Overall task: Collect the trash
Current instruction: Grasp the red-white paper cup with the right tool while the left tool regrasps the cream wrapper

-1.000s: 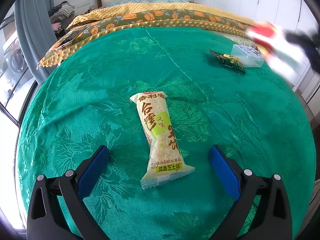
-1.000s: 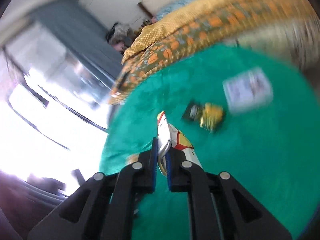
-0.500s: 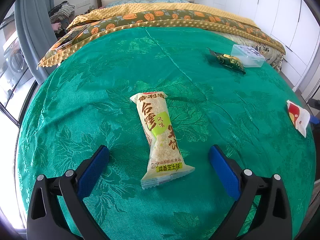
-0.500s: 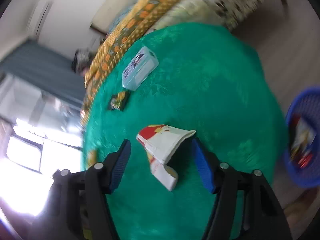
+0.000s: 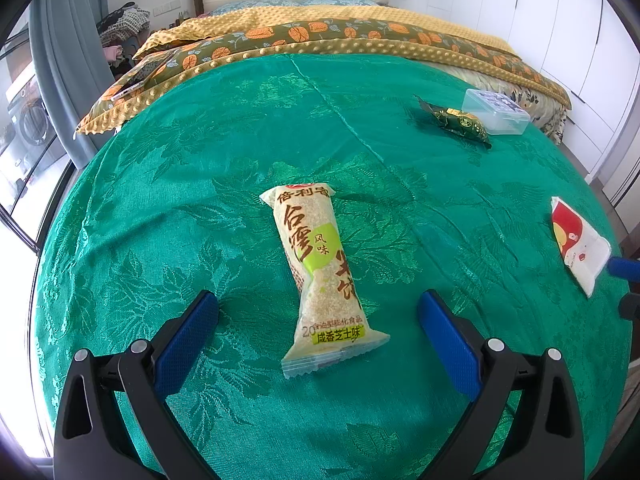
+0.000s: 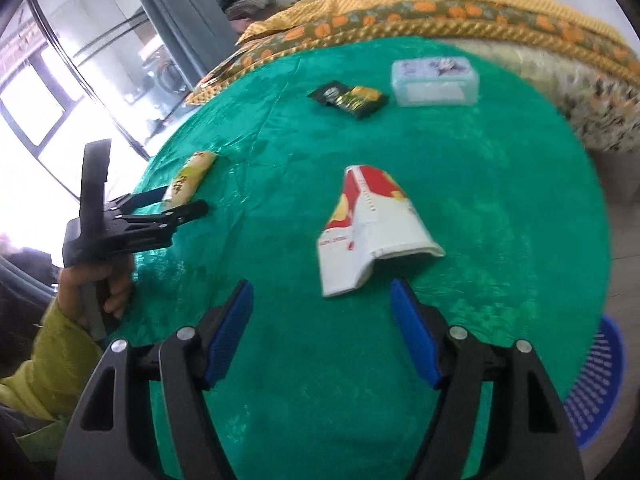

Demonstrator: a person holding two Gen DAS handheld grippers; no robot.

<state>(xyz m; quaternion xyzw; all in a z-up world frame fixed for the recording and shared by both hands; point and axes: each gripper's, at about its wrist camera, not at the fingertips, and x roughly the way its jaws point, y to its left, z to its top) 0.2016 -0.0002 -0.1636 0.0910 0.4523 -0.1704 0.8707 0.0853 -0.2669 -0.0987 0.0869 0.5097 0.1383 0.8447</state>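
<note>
A long yellow snack packet (image 5: pixel 320 264) lies on the green tablecloth (image 5: pixel 200 200), and its near half sits between the wide-apart fingers of my left gripper (image 5: pixel 318 300); the pads do not touch it. A crumpled red and white wrapper (image 6: pixel 372 228) lies on the cloth just ahead of my right gripper (image 6: pixel 321 286). That gripper's jaws are opening; only the wrapper's near corner reaches between the fingertips, and they do not touch it. The left wrist view has the same wrapper (image 5: pixel 576 240) at the right edge beside a blue fingertip (image 5: pixel 624 268). A dark green and gold wrapper (image 6: pixel 352 98) lies further back.
A clear plastic box (image 6: pixel 434 82) stands beside the green and gold wrapper near the table's far edge. A blue slotted basket (image 6: pixel 596 384) stands on the floor below the table's right side. A bed with a yellow and orange cover (image 5: pixel 320 28) lies behind the table.
My right gripper held the red and white wrapper pinched shut; it has opened and swung round, and the wrapper now lies loose on the cloth. The left gripper and yellow packet have not moved.
</note>
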